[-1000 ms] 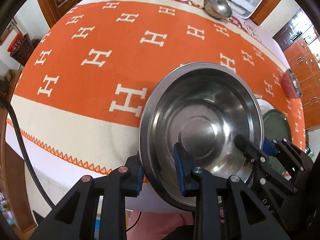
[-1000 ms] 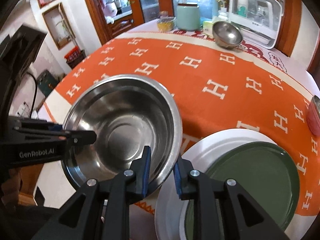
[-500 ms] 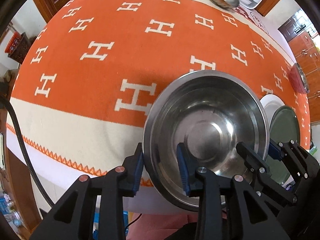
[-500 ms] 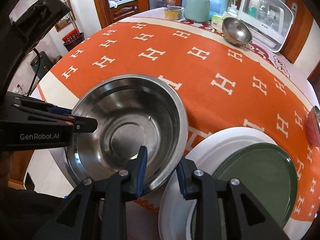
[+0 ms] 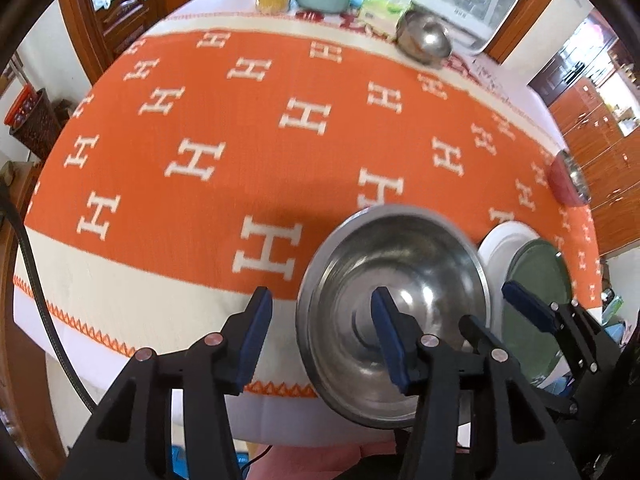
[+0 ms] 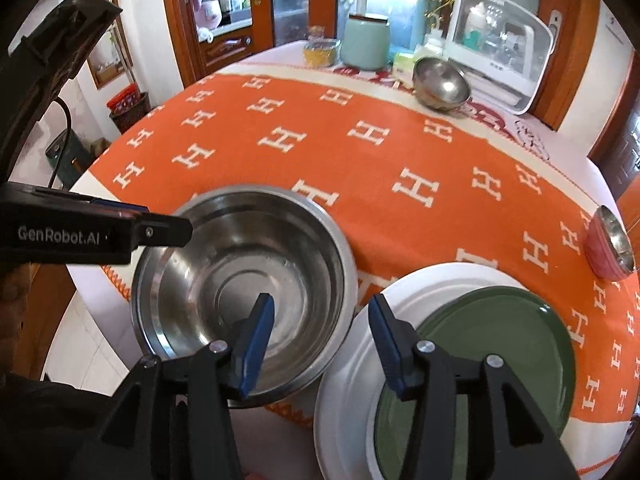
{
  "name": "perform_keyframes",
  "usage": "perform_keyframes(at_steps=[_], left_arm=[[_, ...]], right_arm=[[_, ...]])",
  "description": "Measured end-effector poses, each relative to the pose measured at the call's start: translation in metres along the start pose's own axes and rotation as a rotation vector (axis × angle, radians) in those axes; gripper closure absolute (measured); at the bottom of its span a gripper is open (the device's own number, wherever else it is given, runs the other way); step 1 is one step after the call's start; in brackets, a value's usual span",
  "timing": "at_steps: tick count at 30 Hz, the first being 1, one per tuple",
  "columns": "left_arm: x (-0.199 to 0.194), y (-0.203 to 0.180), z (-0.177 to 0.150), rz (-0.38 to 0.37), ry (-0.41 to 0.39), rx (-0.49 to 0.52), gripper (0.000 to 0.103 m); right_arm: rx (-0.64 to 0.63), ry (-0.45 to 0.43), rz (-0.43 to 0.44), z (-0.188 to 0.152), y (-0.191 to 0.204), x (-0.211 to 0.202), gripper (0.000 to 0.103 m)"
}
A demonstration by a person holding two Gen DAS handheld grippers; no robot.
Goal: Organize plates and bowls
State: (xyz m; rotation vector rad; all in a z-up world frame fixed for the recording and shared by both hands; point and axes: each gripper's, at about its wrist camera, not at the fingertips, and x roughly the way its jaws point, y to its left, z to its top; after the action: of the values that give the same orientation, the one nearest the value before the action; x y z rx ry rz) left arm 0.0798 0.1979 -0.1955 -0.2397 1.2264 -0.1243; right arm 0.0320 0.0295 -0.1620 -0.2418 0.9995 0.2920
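While both the left gripper (image 5: pixel 320 334) and right gripper (image 6: pixel 321 340) open, releasing its rim, the large stainless-steel bowl (image 6: pixel 244 296) overhanging the near table edge could tip off.

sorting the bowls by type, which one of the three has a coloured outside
The pink bowl at the table's right edge, tipped on its side. The large steel bowl near the front edge and the small steel bowl at the back are bare metal.

The desk (image 6: pixel 592 148) is covered by an orange cloth (image 6: pixel 400 152) patterned with white H's. A large steel bowl (image 6: pixel 244 296) is set at the cloth's near edge. Just right of that bowl a white plate (image 6: pixel 352 400) is laid, a red bowl (image 6: pixel 610 244) farther right, a small steel bowl (image 6: pixel 440 84) far beyond.
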Motion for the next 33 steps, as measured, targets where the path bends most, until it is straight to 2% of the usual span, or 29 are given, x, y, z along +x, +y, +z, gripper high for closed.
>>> perform_keyframes(at_steps=[10, 17, 19, 24, 26, 33], left_arm=[[-0.04, -0.007, 0.007, -0.037, -0.167, 0.036, 0.049], [-0.07, -0.031, 0.015, -0.039, -0.289, 0.097, 0.04], [-0.077, -0.039, 0.019, -0.043, -0.304, 0.111, 0.035], [-0.093, -0.068, 0.028, -0.054, -0.348, 0.174, 0.031], [-0.099, -0.085, 0.031, -0.053, -0.355, 0.206, 0.026], [-0.11, -0.147, 0.039, -0.085, -0.331, 0.309, 0.021]], right_arm=[[0.089, -0.197, -0.108, 0.005, -0.022, -0.042, 0.054], [0.193, -0.319, -0.195, 0.0, -0.052, -0.072, 0.051], [0.229, -0.353, -0.219, -0.004, -0.063, -0.081, 0.047], [0.297, -0.404, -0.258, -0.013, -0.087, -0.098, 0.038], [0.322, -0.412, -0.275, -0.018, -0.099, -0.104, 0.037], [0.372, -0.408, -0.318, -0.033, -0.14, -0.12, 0.037]])
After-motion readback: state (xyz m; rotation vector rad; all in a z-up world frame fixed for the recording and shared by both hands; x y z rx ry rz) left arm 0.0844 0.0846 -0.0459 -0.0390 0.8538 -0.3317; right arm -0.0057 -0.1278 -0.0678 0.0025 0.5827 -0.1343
